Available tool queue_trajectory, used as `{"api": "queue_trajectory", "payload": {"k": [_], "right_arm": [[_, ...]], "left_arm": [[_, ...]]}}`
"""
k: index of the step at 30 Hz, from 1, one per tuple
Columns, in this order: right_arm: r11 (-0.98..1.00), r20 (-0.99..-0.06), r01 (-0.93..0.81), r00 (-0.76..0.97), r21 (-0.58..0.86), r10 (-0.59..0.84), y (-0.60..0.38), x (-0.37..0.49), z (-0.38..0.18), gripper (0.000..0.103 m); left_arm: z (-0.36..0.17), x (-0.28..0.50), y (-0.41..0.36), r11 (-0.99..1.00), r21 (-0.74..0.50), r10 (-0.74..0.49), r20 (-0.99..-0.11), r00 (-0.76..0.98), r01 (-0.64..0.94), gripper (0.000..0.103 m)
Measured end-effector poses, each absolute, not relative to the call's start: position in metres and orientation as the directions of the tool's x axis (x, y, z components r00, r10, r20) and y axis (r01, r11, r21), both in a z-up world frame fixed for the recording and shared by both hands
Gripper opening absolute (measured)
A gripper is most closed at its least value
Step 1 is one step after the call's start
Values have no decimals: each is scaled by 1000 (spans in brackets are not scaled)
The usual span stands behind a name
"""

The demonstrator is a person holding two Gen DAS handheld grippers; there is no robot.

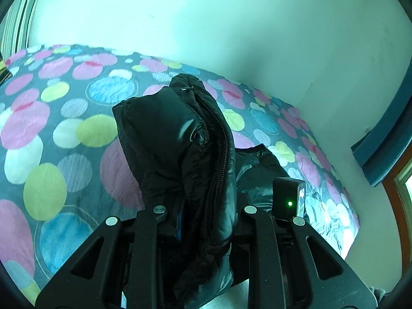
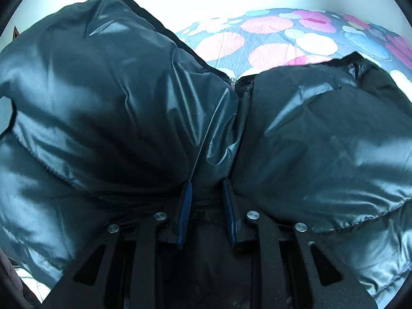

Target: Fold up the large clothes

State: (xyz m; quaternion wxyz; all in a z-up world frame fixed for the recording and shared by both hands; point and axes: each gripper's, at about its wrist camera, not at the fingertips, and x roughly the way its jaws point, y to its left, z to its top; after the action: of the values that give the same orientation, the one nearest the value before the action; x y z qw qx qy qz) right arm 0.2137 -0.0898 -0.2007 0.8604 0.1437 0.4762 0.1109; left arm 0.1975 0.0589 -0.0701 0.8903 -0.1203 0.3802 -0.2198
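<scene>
Jacket: a shiny black puffer jacket (image 1: 190,154) is lifted above the bed, its zipper (image 1: 221,141) running down the bunched fold; the rest trails onto the spotted cover.
Left gripper (image 1: 203,221): fabric fills the gap, and the jaws appear clamped on the jacket, their tips hidden.
Right gripper (image 2: 207,193): blue pads (image 2: 186,206) stand slightly apart with dark jacket cloth pinched between them.
Bed: a bedspread (image 1: 51,128) with pink, green and blue circles, beside a pale wall (image 1: 206,25).
Device: a small black box (image 1: 288,195) showing a green light.
</scene>
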Motion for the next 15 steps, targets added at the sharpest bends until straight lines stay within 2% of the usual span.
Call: {"api": "queue_trajectory", "payload": {"k": [7,15], "right_arm": [[927,-749,-10,586,374,308,-143,180,-169,24],[917,-755,68,593,393,279,-200,153,-173,24]], "left_arm": [[-55,195,30,886,-327,-464,-642,611,330,22],[-52,188,-32,878,-268,-467,-653,596,396,22]]}}
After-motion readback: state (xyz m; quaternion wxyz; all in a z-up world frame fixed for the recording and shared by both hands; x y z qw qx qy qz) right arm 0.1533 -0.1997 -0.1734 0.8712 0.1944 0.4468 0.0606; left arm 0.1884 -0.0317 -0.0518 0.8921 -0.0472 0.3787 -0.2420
